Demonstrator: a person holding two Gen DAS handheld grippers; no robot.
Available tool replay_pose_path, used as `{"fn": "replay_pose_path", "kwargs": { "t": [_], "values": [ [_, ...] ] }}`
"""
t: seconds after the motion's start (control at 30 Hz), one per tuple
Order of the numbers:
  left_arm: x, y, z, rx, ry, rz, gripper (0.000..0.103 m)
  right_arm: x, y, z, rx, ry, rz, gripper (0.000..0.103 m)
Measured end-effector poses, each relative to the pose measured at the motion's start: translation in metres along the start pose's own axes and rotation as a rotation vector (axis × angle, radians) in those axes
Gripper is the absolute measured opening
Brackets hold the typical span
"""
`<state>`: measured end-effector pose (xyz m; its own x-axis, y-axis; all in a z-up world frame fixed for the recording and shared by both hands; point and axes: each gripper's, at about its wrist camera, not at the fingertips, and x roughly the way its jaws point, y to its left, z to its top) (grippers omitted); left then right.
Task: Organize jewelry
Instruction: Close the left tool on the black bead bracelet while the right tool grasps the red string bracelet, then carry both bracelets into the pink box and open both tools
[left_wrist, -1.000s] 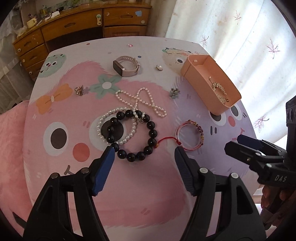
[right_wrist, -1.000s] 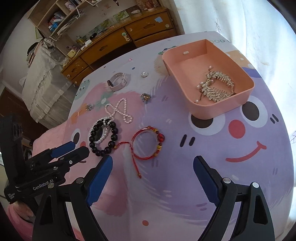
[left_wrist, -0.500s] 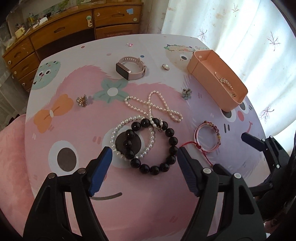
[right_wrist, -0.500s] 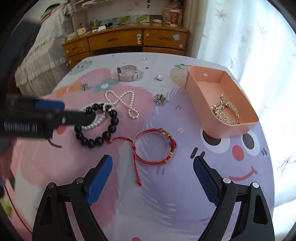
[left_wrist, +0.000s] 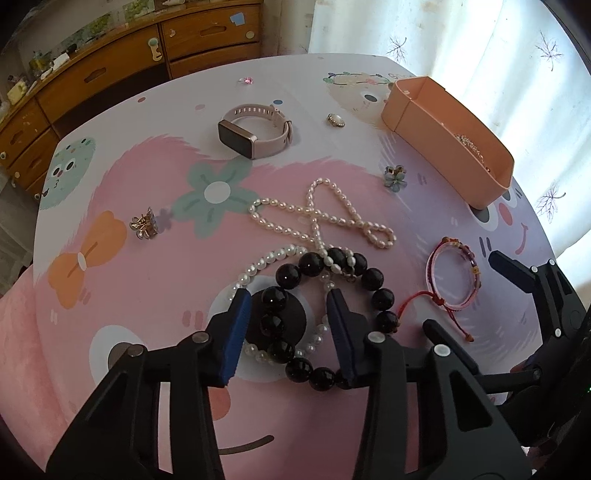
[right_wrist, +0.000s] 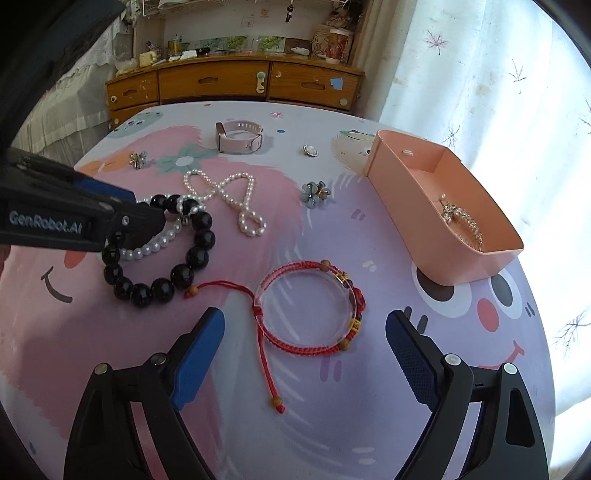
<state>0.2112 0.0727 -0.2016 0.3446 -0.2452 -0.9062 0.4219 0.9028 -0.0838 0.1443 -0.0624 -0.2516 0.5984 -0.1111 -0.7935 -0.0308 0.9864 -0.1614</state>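
Left gripper (left_wrist: 288, 328): tilted steeply down, jaws just narrowed astride black beads (left_wrist: 277, 300), not clamped.
Right gripper (right_wrist: 304, 350): held wide apart over red bracelet (right_wrist: 310, 306).

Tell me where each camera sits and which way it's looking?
Left wrist: sits on the left gripper, looking steeply down at the black bead bracelet; its own fingers and the right gripper show.
Right wrist: sits on the right gripper, looking down at the red cord bracelet; its own fingers and the left gripper show.
Shared: both bracelets, pearl necklace, pink watch, pink tray.

Black bead bracelet (right_wrist: 159, 254) and pearl strand (right_wrist: 155, 242) partly behind left gripper (right_wrist: 147, 218).
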Motion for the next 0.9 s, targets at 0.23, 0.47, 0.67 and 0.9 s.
{"fn": "replay_pose_path", "kwargs": {
  "t": [0.23, 0.47, 0.67, 0.9],
  "values": [
    [0.009, 0.003, -0.002, 0.017, 0.007, -0.008, 0.03, 0.009, -0.016, 0.002, 0.088, 0.004, 0.092, 0.075],
    [0.009, -0.002, -0.006, 0.059, -0.019, 0.031, 0.013, 0.009, -0.013, 0.006, 0.092, -0.011, 0.099, 0.062],
    [0.007, -0.004, -0.007, 0.066, -0.044, 0.048, 0.012, 0.008, -0.013, 0.006, 0.093, -0.01, 0.102, 0.061],
    [-0.019, 0.0, -0.008, 0.022, -0.145, 0.025, 0.012, -0.001, -0.016, 0.007, 0.107, -0.025, 0.121, 0.061]
  ]
}}
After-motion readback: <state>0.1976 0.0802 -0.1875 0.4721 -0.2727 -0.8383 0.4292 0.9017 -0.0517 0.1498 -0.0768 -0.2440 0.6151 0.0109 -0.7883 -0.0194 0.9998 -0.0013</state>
